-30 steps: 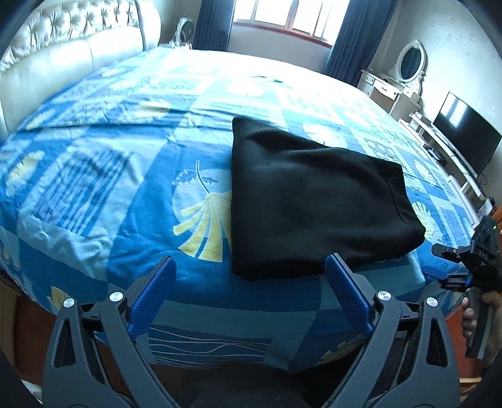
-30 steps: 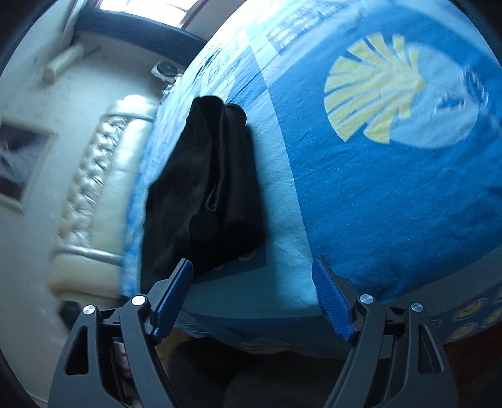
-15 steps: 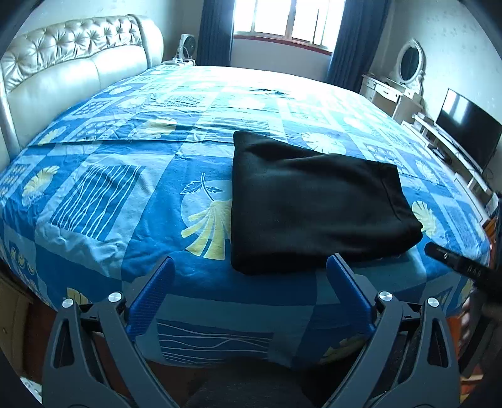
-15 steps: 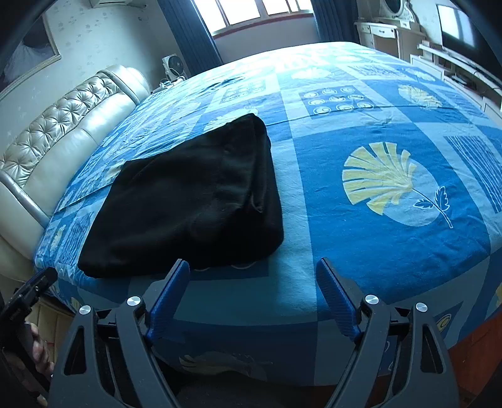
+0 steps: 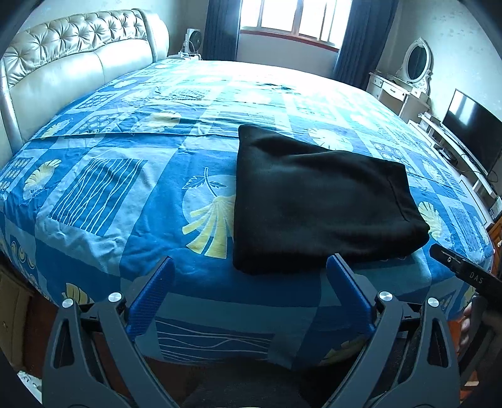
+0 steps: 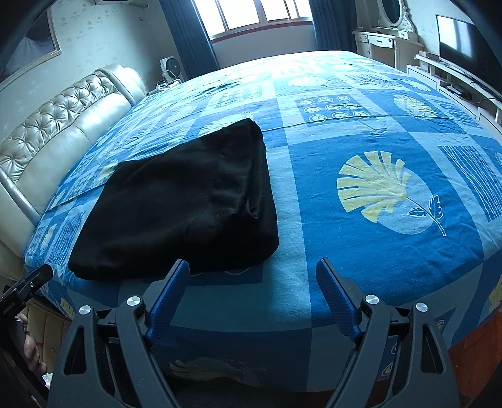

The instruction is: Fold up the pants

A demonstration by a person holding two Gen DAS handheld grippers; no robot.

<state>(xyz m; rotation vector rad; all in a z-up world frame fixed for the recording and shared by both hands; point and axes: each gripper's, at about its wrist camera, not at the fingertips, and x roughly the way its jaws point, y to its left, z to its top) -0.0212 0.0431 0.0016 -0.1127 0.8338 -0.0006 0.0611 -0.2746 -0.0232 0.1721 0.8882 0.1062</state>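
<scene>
Black pants (image 5: pixel 317 207) lie folded into a flat rectangle near the front edge of the bed (image 5: pixel 125 194); they also show in the right wrist view (image 6: pixel 188 207). My left gripper (image 5: pixel 249 270) is open and empty, held off the bed's front edge just short of the pants' near left corner. My right gripper (image 6: pixel 252 273) is open and empty, held off the bed edge beside the pants' near right corner. Each view catches the other hand-held gripper at its side edge: the right one in the left wrist view (image 5: pixel 464 273), the left one in the right wrist view (image 6: pixel 25 288).
The bed has a blue patterned cover with yellow shell prints (image 6: pixel 376 188). A padded cream headboard (image 5: pixel 78 66) stands at the left. A white dresser with an oval mirror (image 5: pixel 414 62) and a television (image 5: pixel 473 131) on a low stand line the right wall. A window (image 5: pixel 288 15) is behind.
Both grippers have drawn back and risen from the bed edge. The right wrist view has swung from a tilted look to a level one. The pants have not moved.
</scene>
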